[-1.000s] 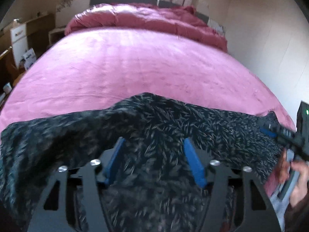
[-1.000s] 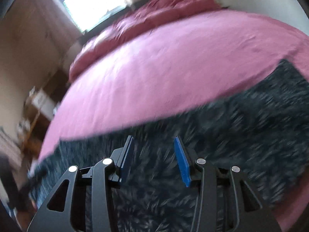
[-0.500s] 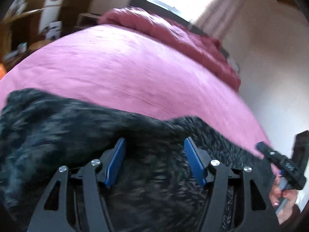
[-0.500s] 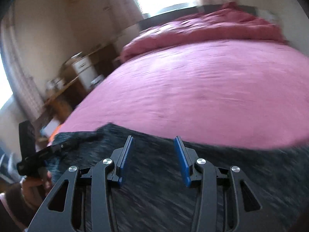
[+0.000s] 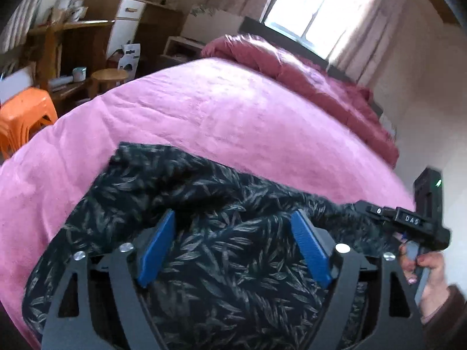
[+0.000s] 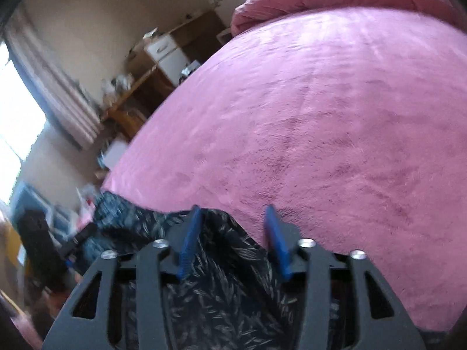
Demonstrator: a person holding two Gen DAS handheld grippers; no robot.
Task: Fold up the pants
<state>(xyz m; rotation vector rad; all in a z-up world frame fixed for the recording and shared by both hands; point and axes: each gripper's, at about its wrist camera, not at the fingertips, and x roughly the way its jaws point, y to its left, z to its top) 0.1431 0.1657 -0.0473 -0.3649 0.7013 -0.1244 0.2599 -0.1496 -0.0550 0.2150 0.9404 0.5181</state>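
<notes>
Dark pants with a pale leaf print (image 5: 221, 250) lie bunched on the near edge of a pink bed (image 5: 227, 116). My left gripper (image 5: 233, 227) is open, its blue pads (image 5: 309, 250) spread over the cloth, holding nothing. My right gripper shows at the right of the left wrist view (image 5: 408, 221), held in a hand. In the right wrist view, my right gripper (image 6: 232, 221) is open above the pants' edge (image 6: 221, 291). The left gripper appears blurred at the far left of that view (image 6: 78, 242).
A rolled red duvet (image 5: 306, 70) lies at the head of the bed under a window (image 5: 318, 8). An orange plastic stool (image 5: 23, 116), a wooden stool (image 5: 109, 75), and wooden shelves with a white cabinet (image 5: 125, 23) stand left of the bed.
Both cameras have swung leftward. The pants went from spread wide across the near bed edge to a more bunched heap. Both grippers stay open.
</notes>
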